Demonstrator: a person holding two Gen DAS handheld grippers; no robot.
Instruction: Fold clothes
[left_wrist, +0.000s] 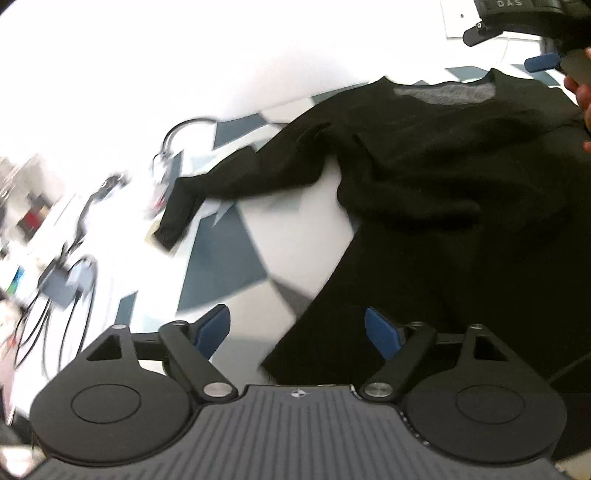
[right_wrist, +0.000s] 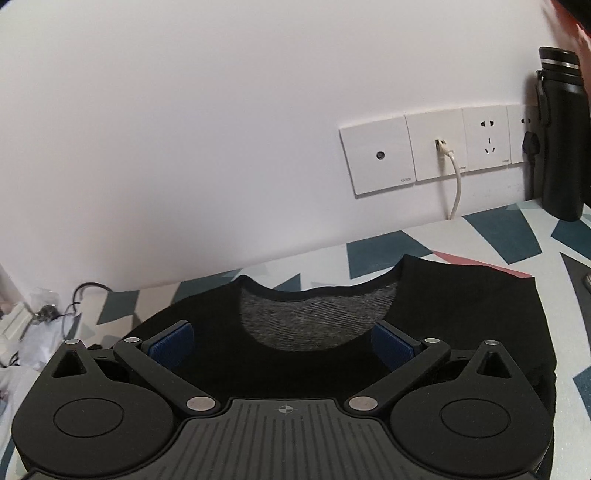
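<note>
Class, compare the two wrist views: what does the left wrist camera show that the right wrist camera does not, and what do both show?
Left wrist only: the shirt's long sleeve stretched out sideways, and the right gripper above the collar. Right wrist only: wall sockets and a black bottle. Both: the black shirt lying on the patterned cloth.

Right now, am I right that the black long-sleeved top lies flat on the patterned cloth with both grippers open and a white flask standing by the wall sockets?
Almost: the flask is black, not white, as the right wrist view shows. The black long-sleeved top does lie on the patterned cloth, with the left gripper and right gripper open.
</note>
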